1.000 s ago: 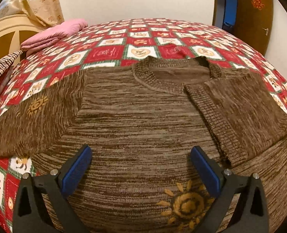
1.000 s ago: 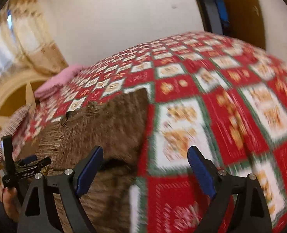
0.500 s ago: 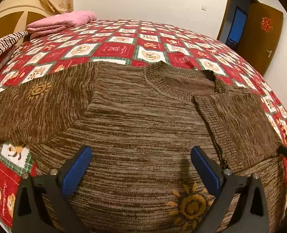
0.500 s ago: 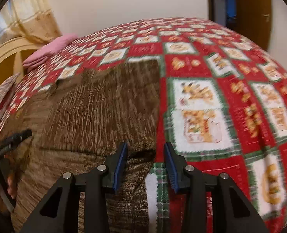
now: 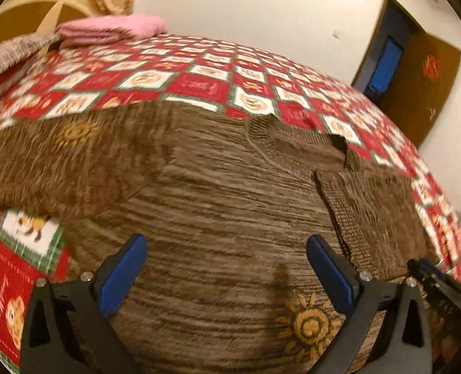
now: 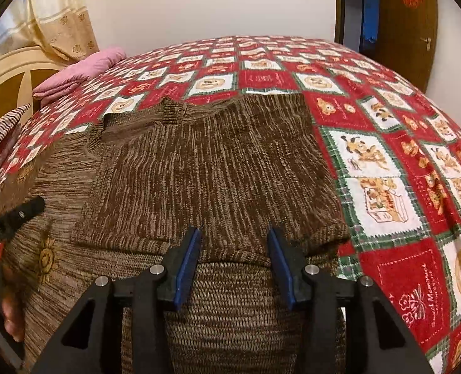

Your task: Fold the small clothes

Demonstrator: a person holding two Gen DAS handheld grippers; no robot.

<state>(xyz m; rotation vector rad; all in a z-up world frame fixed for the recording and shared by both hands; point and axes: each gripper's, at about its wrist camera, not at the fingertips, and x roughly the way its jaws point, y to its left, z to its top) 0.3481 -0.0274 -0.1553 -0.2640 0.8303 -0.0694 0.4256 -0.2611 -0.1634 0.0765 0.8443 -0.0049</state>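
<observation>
Brown marled knit sweater [image 5: 218, 205], one item, lying flat on the bed over a red, white and green patchwork bedspread [image 5: 199, 84]. Long axis runs away from me: hem nearest my cameras, ribbed neckline [image 6: 172, 110] at the far end. My left-side sleeve [image 5: 59, 162] lies stretched out sideways across the bedspread, carrying an orange sun motif. My right-side sleeve [image 6: 218, 168] is folded in over the chest, its ribbed cuff edge toward the middle of the body. A second sun motif [image 5: 308, 327] sits low on the front, near the hem.

Left gripper [image 5: 227, 274]: blue pads spread wide, hovering over the lower front of the sweater, nothing between them. That view is motion-blurred, so I can't say whether the pads touch the knit.

Right gripper [image 6: 233, 261]: pads partly drawn in with a clear gap between them, poised at the near edge of the folded sleeve; no fabric pinched that I can see.

Other entries: folded pink blanket [image 6: 77, 73] at the far left corner of the bed, brown door [image 6: 408, 25] beyond on the right.
</observation>
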